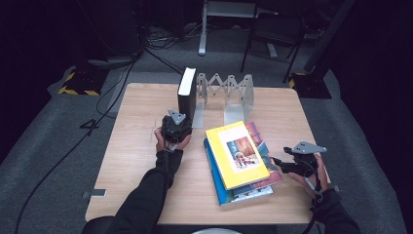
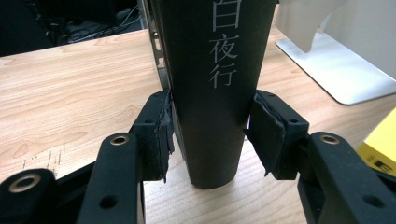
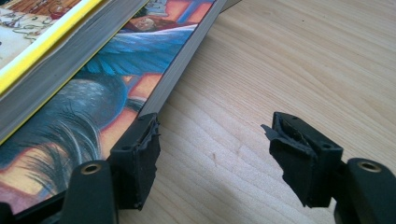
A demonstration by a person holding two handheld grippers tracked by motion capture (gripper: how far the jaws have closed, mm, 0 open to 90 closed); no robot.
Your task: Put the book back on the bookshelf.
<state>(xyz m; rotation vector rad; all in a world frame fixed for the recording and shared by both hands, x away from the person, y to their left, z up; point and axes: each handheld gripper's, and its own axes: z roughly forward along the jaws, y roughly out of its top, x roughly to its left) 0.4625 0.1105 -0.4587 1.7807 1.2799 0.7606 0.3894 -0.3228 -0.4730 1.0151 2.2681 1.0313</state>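
At desk's far edge: black book going into rack

Step in hand, as I read it: shelving books upright in the metal rack (image 1: pixel 229 95) at back of desk (image 1: pixel 141 146). Black book (image 1: pixel 187 95) stands on end, touching rack's left end plate. Left tool (image 1: pixel 176 127) sits at its spine, low down; in left gripper view the spine (image 2: pixel 212 93) is between both pads. Left pad (image 2: pixel 163 135) touches or nearly so, right pad (image 2: pixel 264 135) looks pressed at spine's edge. Jaws about half open, w/ book between. Grip or just-let-go — can't say for sure; reads as light hold.

Right tool (image 1: pixel 277 163) waits low by the stack of three flat books: yellow book (image 1: pixel 236 153) on top, orange book (image 3: pixel 116 79) under it, blue one (image 1: pixel 219 187) at bottom. Right jaws open wide, nothing held; one pad (image 3: pixel 140 154) just beside orange book's page edge, other over bare wood.

Next move, my guess: left lets go once black book stands steady vs. plate, w/o tipping it. Right then needs to get a jaw under yellow book's edge, lift, turn upright.
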